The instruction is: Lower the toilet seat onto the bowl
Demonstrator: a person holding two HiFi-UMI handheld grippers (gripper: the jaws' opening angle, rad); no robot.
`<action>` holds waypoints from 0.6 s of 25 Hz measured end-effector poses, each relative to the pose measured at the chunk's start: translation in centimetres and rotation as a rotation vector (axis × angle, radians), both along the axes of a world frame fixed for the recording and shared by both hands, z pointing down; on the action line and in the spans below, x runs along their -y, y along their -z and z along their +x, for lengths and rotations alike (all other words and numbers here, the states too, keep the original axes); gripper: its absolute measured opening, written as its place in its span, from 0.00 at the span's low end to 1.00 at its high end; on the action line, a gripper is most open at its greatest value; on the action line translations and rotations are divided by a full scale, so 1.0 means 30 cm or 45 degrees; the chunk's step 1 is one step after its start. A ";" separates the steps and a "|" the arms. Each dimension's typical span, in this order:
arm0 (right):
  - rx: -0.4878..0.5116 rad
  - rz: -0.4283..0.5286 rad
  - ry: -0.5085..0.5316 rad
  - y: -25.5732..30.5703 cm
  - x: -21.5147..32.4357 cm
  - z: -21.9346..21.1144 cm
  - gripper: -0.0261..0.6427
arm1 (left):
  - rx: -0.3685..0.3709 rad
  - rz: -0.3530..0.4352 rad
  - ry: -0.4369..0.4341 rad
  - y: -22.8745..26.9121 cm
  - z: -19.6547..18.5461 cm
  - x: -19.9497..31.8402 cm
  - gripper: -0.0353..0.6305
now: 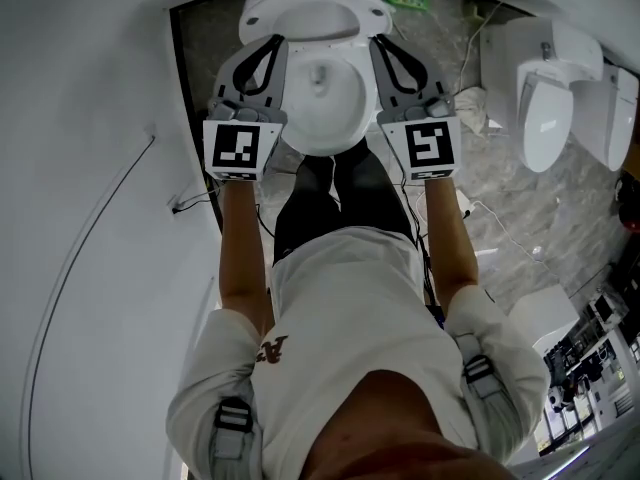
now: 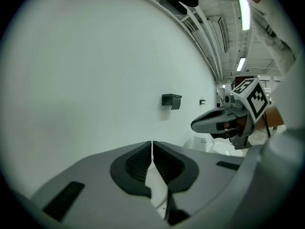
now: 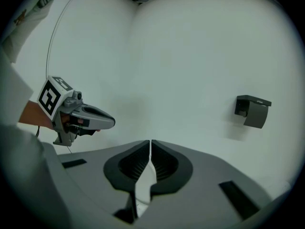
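Toilet seat (image 1: pixel 315 8) sits at the top of the head view, at the rear of the bowl (image 1: pixel 325 103). It looks tipped up, but it is so foreshortened from above that seat and lid can't be told apart. The toilet's long axis runs straight away from the person, with the bowl's front toward their legs.

The left gripper (image 1: pixel 276 41) and right gripper (image 1: pixel 379 41) flank the bowl, one on each side, tips near the seat. Contact can't be judged from here.

The gripper views settle the jaws. The left gripper's (image 2: pixel 152 144) pads are clenched together on nothing, and the right gripper's (image 3: pixel 150 143) are too. Both views face a plain white wall (image 2: pixel 95 80) carrying a black holder (image 3: pixel 252 111), which the head view doesn't show, and each catches the other gripper alongside. A white sliver shows below each pair of pads, but it's unclear what it is.

Only the head view shows the spare toilets (image 1: pixel 545 108) on the marble floor (image 1: pixel 520 208) at right.
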State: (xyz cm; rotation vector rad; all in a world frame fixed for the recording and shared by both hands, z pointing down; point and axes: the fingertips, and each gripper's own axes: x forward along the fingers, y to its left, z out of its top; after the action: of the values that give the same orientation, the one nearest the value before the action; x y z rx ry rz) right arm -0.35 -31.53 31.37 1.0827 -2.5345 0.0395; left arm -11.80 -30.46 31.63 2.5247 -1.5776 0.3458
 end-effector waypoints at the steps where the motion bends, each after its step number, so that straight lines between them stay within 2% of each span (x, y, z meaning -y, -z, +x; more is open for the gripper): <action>1: -0.001 -0.002 0.000 -0.010 0.009 0.000 0.08 | -0.004 0.000 0.002 -0.011 0.000 0.010 0.09; 4: -0.002 -0.012 0.003 -0.037 0.040 0.003 0.08 | -0.030 0.005 0.004 -0.043 0.007 0.040 0.09; 7: -0.010 -0.023 0.014 -0.060 0.067 0.008 0.08 | 0.035 -0.015 -0.024 -0.070 0.017 0.063 0.09; 15: -0.032 -0.029 0.046 -0.135 0.125 -0.011 0.08 | 0.069 -0.046 -0.010 -0.156 0.003 0.113 0.09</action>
State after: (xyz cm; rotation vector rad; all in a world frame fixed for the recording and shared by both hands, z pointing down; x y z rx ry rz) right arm -0.67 -35.30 35.44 1.0222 -2.5242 0.0444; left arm -11.70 -33.86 36.31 2.5158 -1.5661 0.4430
